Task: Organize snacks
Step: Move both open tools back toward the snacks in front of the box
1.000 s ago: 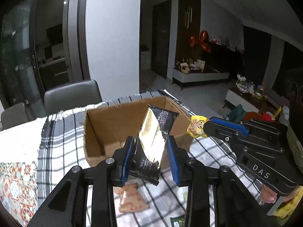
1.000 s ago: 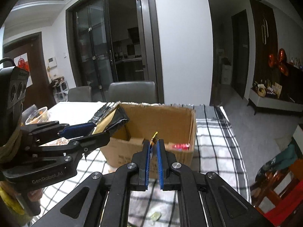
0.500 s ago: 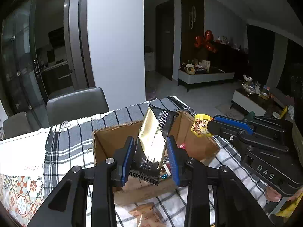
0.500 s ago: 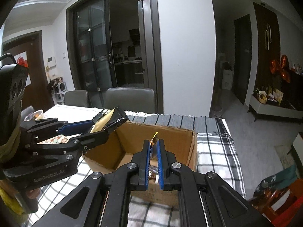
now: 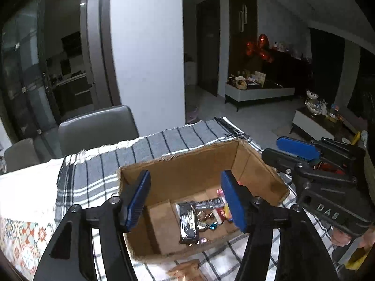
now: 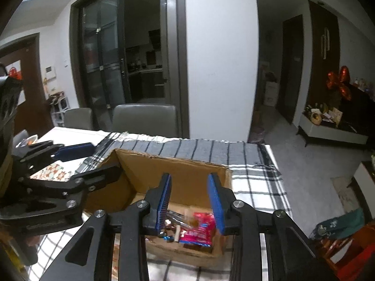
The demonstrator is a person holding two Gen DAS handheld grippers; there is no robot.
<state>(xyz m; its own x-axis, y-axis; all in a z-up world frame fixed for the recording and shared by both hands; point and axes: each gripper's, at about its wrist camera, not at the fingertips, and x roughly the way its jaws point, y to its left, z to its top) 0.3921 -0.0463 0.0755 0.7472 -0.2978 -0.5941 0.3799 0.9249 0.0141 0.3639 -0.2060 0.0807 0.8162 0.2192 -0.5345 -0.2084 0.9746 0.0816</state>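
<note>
Checked cloth (image 5: 164, 145): covers the table under everything, grey-and-white plaid, runs to the far edge.
Cardboard box (image 5: 187, 171): sits mid-table on the cloth, open top, torn rim, both my tongs hang over its near side.
Left tongs (image 5: 185, 201): mine, jaws opening, nothing between the blue pads, just the box interior showing through the gap.
Right tongs (image 6: 189, 201): mine, jaws opening too, gap bare, no pad touching any wrapper.
Dark foil pack (image 5: 187, 222): lying flat on the box floor, near-centre, loose.
Red packet (image 6: 199, 229): on the box floor, right of the small stuff, near wall side.
Small candies (image 5: 208, 222): shiny bits between the foil pack and the red packet, too small to name.
Tan packet (image 5: 187, 271): outside the box, on the cloth at the near edge, not yet sorted, I'd say.
Risk: my two tongs sit close over one box; pulling back carelessly could clip the torn rim and drag or tip the light box.
Risk 2: a wrapper may cling to a pad as I lift, spilling onto the cloth.
</note>
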